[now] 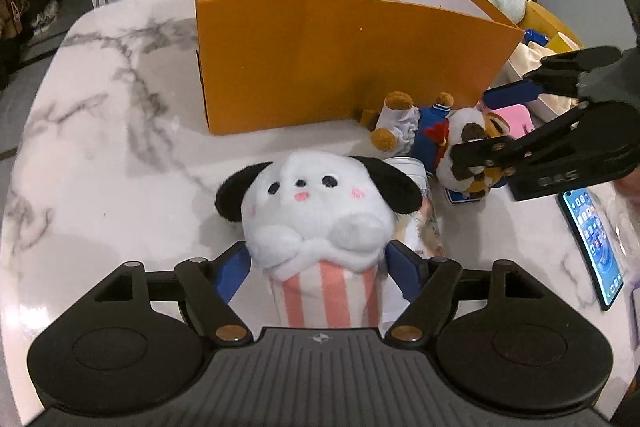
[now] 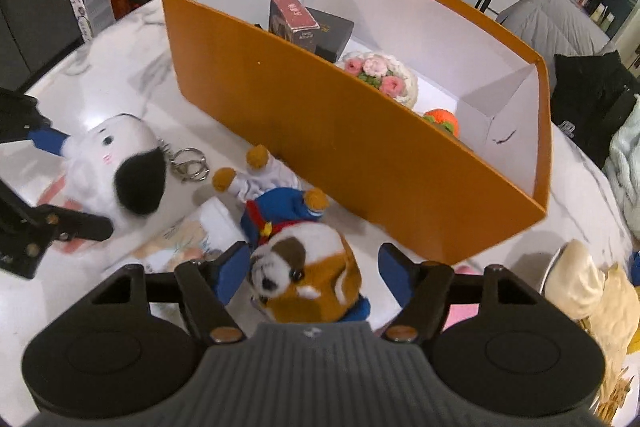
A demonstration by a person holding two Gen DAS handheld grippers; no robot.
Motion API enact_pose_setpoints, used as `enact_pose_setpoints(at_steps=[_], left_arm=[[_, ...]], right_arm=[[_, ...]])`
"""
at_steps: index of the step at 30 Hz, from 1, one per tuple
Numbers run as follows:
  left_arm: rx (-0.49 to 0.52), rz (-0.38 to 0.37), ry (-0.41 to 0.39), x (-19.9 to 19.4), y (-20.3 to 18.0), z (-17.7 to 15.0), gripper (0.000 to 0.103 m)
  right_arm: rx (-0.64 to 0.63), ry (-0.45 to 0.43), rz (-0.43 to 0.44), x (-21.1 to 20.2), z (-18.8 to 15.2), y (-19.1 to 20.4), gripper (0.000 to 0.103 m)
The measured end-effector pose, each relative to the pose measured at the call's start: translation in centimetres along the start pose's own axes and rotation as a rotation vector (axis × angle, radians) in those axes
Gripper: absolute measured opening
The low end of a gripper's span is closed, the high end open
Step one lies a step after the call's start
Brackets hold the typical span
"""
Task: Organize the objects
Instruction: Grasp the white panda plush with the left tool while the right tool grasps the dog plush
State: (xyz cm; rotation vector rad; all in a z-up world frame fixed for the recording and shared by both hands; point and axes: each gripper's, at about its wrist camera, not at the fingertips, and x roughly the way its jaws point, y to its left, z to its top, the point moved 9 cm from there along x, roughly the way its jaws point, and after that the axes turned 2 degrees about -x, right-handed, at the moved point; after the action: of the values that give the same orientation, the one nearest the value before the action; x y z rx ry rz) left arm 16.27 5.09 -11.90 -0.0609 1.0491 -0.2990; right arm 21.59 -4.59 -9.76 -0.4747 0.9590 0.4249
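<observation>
Judging by what lay where, we had the sorting partly done: a dark carton (image 2: 298, 19), a crocheted bouquet (image 2: 380, 77) and an orange knit piece (image 2: 442, 119) sat inside the orange box (image 2: 320, 131), while two toys remained on the worktop (image 1: 112, 147). Our left gripper (image 1: 318, 269) bracketed the white dog plush (image 1: 320, 211), its pads about touching the sides, so we could not tell if it gripped. Our right gripper (image 2: 314, 271) stood open around the brown dog plush (image 2: 308, 267). A phone (image 1: 592, 247), papers (image 2: 184, 239) and a keyring (image 2: 190, 163) cluttered the nearby space.
</observation>
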Motion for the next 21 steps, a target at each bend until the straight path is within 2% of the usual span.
enact_pose_setpoints(at_steps=[6,12,21], left_arm=[[0.001,-0.01,0.014,0.7,-0.3,-0.2,0.087],[-0.007,-0.036,0.032,1.1,-0.5,-0.6,0.078],[0.08,-0.037,0.033,0.1,-0.9,-2.4,0.076]], right_arm=[[0.004,0.018,0.006,1.7,-0.5,0.8,0.065],[0.004,0.034,0.036,1.0,-1.6,1.2,0.062],[0.015,0.081,0.131,-0.8,-5.0,2.2,0.062]])
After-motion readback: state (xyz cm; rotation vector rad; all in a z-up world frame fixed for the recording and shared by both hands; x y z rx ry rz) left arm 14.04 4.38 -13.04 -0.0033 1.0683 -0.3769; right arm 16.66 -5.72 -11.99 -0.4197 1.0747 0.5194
